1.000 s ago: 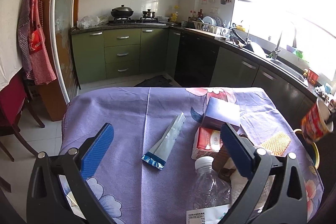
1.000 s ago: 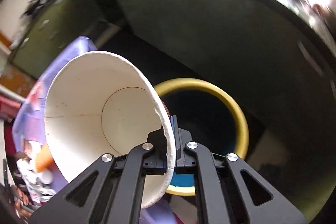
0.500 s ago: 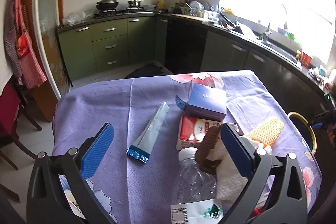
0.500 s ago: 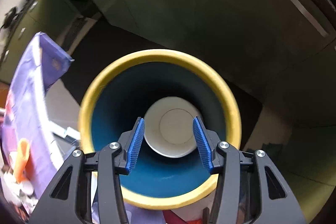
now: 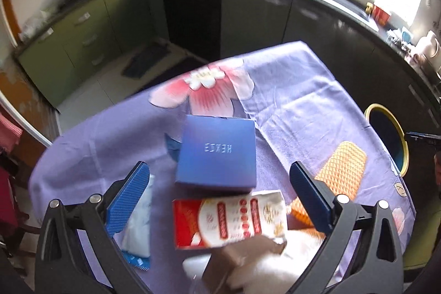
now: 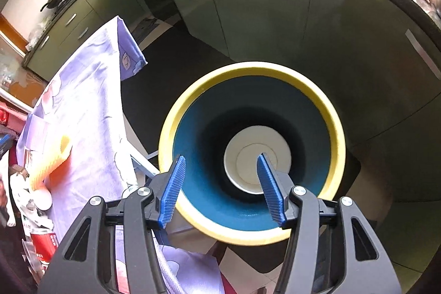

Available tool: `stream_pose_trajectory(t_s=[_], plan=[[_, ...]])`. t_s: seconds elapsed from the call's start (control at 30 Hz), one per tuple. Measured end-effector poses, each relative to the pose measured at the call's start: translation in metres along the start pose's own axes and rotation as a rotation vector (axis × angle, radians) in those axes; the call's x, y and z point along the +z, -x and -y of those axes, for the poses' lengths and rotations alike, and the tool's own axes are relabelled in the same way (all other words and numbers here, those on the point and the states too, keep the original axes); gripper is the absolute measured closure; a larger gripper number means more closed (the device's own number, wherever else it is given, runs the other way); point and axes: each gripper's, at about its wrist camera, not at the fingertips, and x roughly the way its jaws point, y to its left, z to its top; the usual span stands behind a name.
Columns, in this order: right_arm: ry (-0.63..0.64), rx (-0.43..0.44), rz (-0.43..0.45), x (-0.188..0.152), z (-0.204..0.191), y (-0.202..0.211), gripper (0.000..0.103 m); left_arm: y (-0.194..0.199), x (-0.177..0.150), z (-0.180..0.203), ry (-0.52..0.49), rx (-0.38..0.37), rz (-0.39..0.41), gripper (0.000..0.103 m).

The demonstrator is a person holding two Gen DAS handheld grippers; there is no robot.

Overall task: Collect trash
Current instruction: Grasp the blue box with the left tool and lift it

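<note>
my right gripper (image 6: 217, 188) is opening, empty, above the yellow-rimmed bin (image 6: 337, 134) holding a white cup (image 6: 248, 153). my left gripper (image 5: 217, 193) hangs released over the blue box (image 5: 217, 153) on the purple tablecloth (image 5: 297, 90), green cabinets (image 5: 82, 29) behind.

The left view is smeared by motion, worst along its lower edge: a brown shape (image 5: 242, 258) and a white mass (image 5: 264, 274) there cannot be identified. The pale blue foil sachet (image 5: 137, 228) lies partly behind a claw finger. In the right view, the white paper cup (image 6: 248, 156) in the yellow-rimmed blue bin (image 6: 325, 106) is partly covered by a claw pad.
</note>
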Motion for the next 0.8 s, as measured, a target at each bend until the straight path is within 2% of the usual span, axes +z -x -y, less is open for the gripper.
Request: stream_pose_trajectory(t_s=[0.1, 0.53, 0.63, 0.8], plan=[[-0.004, 0.007, -0.005, -0.003, -0.002, 0.000, 0.048, -0.025, 0.008, -0.002, 0.025, -0.016, -0.081, 0.006], [0.013, 0.035, -0.040, -0.006, -0.007, -0.012, 0.047, -0.080, 0.012, -0.008, 0.036, -0.014, -0.254, 0.007], [0.018, 0.035, -0.045, -0.007, -0.010, -0.016, 0.047, -0.087, 0.011, -0.009, 0.042, -0.024, -0.291, 0.028], [0.024, 0.039, -0.047, -0.006, -0.014, -0.020, 0.047, -0.081, 0.010, -0.013, 0.057, -0.043, -0.273, 0.029]])
